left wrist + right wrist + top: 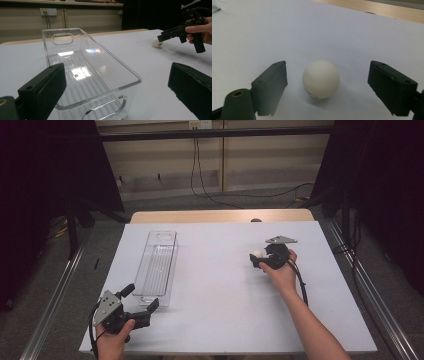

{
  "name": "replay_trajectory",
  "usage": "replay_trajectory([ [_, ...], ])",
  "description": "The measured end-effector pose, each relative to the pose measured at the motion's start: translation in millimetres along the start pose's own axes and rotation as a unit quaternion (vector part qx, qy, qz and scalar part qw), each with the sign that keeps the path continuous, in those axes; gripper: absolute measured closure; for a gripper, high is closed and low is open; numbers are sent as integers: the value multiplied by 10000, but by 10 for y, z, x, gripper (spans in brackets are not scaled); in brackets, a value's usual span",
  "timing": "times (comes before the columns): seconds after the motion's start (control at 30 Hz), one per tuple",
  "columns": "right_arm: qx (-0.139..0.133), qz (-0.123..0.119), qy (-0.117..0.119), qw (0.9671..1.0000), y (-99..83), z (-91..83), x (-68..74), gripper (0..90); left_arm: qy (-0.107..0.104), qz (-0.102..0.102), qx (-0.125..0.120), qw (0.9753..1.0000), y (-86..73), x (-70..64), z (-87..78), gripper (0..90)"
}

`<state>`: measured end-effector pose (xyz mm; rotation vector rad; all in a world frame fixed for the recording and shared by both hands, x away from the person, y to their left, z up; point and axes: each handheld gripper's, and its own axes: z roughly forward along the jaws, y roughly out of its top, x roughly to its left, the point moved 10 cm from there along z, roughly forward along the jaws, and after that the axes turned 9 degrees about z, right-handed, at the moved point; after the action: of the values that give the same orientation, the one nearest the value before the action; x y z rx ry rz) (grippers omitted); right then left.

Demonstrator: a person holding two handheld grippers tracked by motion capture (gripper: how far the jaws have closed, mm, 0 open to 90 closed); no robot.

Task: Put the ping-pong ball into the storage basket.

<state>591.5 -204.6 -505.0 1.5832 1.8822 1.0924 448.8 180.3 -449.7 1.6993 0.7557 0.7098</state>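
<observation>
While both jaws gape, white ball [321,79] between right gripper [327,86] jaws, untouched, bare tabletop [220,290] around.

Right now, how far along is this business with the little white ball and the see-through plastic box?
Early on. Nothing looks finished: the long clear plastic bin is empty. In hand: the right gripper has its open jaws on either side of the small white ball, which sits on the white table ungripped. The left gripper is open at the bin's near end. Left, probably: closing on the ball, lifting it, and taking it to the bin.
</observation>
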Motion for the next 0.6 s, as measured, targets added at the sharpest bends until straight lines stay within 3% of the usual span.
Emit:
replay_trajectory([
  [0.6,116,22,20,9999,-66,86,-11,268,1,16,22,10000,-8,8,-3,18],
])
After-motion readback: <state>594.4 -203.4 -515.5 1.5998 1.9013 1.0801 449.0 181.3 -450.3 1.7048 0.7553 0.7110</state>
